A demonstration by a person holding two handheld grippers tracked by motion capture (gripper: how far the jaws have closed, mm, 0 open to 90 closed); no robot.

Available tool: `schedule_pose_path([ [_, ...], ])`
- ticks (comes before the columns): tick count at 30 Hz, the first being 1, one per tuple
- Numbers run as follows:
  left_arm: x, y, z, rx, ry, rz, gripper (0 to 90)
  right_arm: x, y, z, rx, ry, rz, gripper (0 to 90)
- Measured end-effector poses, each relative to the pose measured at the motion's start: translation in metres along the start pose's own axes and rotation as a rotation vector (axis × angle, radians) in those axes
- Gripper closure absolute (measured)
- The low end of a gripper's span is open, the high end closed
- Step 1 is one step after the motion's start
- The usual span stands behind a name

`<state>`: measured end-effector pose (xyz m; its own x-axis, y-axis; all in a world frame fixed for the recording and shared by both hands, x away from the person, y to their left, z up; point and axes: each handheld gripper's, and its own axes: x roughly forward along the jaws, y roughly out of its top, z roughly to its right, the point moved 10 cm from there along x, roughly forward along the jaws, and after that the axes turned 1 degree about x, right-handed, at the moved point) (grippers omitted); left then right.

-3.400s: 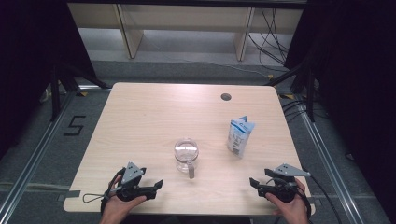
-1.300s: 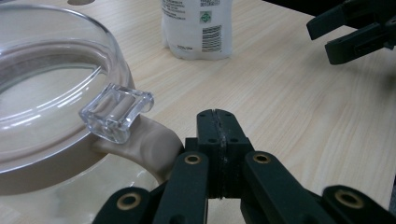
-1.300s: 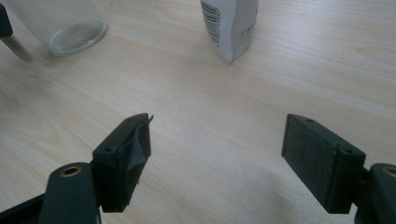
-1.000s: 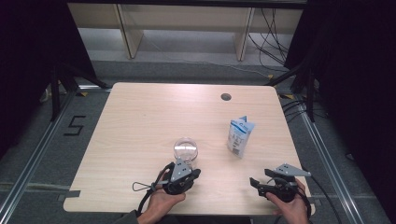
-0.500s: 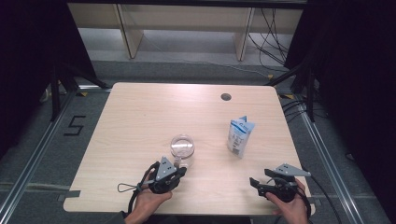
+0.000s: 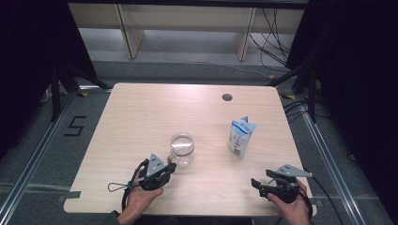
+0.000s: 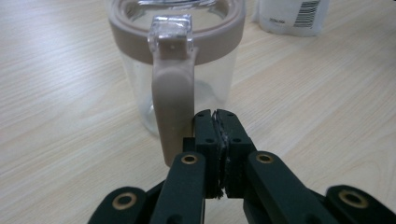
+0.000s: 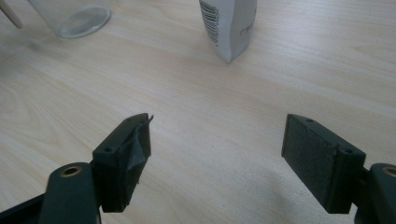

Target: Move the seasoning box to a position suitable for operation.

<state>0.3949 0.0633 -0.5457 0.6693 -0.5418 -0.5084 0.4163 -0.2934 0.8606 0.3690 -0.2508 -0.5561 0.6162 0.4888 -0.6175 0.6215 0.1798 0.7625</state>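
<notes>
The tabletop is lit evenly from overhead in the high view, while the surroundings at 3 and 9 o'clock are lost in deep darkness. Short, soft shadows are cast beneath the carton and the clear mug. In the left gripper view a broad glare is spread over the wood at 11 o'clock, and the mug rim is slightly softened. In the right gripper view the tongs are sharp, and a diffuse shadow is laid at 9 o'clock.
</notes>
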Motion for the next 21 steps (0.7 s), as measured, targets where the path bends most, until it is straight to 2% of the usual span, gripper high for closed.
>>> schedule_pose_path([
  [2, 0.000, -0.001, -0.003, -0.011, 0.004, 0.007, 86.9, 0.000, 0.001, 0.003, -0.033, -0.014, 0.007, 25.0],
  [4, 0.000, -0.002, -0.006, -0.013, 0.008, 0.005, 86.7, 0.000, 0.000, 0.001, -0.015, 0.002, -0.002, 25.0],
  [6, 0.001, -0.001, -0.011, -0.027, 0.025, 0.009, 85.5, 0.001, 0.000, 0.001, -0.017, 0.004, -0.002, 25.0],
  [8, 0.001, 0.000, -0.012, -0.024, 0.026, 0.012, 85.3, 0.000, 0.000, 0.002, -0.015, 0.000, 0.007, 25.0],
  [9, 0.000, 0.000, -0.014, -0.024, 0.032, 0.013, 84.7, -0.001, -0.001, -0.002, 0.022, 0.001, -0.009, 25.0],
  [10, 0.001, 0.001, -0.015, -0.025, 0.034, 0.014, 84.4, -0.002, -0.002, -0.002, 0.026, 0.001, -0.013, 25.0],
  [11, 0.001, 0.000, -0.016, -0.031, 0.034, 0.011, 84.3, -0.001, -0.001, 0.001, -0.001, -0.004, -0.004, 25.0],
  [13, 0.000, 0.000, -0.017, -0.024, 0.035, 0.013, 83.4, -0.002, -0.001, 0.000, 0.008, -0.007, -0.005, 25.0],
  [14, 0.000, 0.000, -0.017, -0.028, 0.034, 0.016, 83.2, -0.002, -0.001, 0.001, -0.002, -0.006, 0.001, 25.0],
  [17, -0.003, -0.001, -0.016, -0.040, 0.034, 0.015, 79.4, -0.002, -0.002, 0.000, 0.013, -0.004, -0.010, 25.0],
  [20, -0.008, 0.000, -0.018, -0.054, 0.040, 0.034, 72.9, -0.002, -0.001, 0.003, -0.018, -0.008, 0.007, 25.0],
  [21, -0.011, 0.000, -0.020, -0.055, 0.049, 0.039, 71.2, -0.002, -0.001, 0.002, -0.003, -0.006, 0.005, 25.0],
])
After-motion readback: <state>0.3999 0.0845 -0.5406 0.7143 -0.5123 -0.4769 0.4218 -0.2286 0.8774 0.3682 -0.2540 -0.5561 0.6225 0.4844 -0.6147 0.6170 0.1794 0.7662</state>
